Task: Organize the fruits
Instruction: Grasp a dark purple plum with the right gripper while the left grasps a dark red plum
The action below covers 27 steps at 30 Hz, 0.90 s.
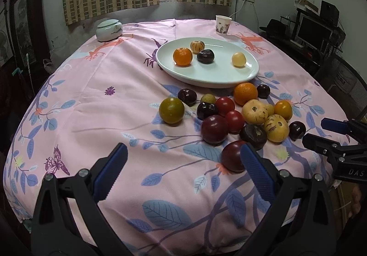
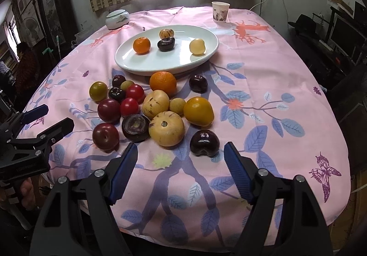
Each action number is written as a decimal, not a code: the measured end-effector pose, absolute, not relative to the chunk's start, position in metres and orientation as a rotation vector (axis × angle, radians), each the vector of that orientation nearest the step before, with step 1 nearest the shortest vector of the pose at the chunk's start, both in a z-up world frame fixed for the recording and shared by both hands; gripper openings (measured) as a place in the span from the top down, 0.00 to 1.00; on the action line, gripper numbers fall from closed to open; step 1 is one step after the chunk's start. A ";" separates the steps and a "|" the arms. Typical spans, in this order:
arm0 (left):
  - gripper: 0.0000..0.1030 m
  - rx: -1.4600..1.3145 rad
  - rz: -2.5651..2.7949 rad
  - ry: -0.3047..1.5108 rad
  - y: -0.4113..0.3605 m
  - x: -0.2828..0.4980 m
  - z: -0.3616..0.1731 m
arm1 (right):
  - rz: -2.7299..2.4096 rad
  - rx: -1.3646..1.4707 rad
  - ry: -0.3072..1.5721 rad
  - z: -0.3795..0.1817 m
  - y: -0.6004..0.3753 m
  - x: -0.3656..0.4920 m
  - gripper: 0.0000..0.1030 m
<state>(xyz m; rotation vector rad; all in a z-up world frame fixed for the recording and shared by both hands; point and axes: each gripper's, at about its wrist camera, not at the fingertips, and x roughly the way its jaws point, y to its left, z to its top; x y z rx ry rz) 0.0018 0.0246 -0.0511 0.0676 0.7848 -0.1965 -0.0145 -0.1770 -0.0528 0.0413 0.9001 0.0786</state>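
Jaws' blue pad (image 1: 257,166) half hides red plum (image 1: 232,156).

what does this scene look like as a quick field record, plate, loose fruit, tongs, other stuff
surface: pink floral tablecloth
plate: white oval ceramic plate, beyond the loose pile
on plate: four fruits: small orange mandarin, striped pale melon-like fruit, dark purple plum, pale yellow round fruit
loose fruit: mixed pile on the cloth, nearer than the plate
left tongs: open, empty
right tongs: open, empty
other: white paper cup, pale lidded ceramic jar
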 end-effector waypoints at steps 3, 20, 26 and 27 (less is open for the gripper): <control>0.03 0.067 -0.211 0.802 0.021 0.002 -0.056 | 0.038 0.020 0.923 -0.064 -0.184 -0.010 0.24; 0.03 0.071 -0.245 0.869 0.009 0.011 -0.073 | 0.042 0.097 0.960 -0.096 -0.200 0.010 0.65; 0.03 0.091 -0.276 0.886 -0.008 0.014 -0.080 | 0.056 0.086 0.958 -0.098 -0.201 0.017 0.64; 0.03 0.099 -0.283 0.887 -0.012 0.013 -0.082 | 0.053 0.075 0.951 -0.098 -0.200 0.018 0.64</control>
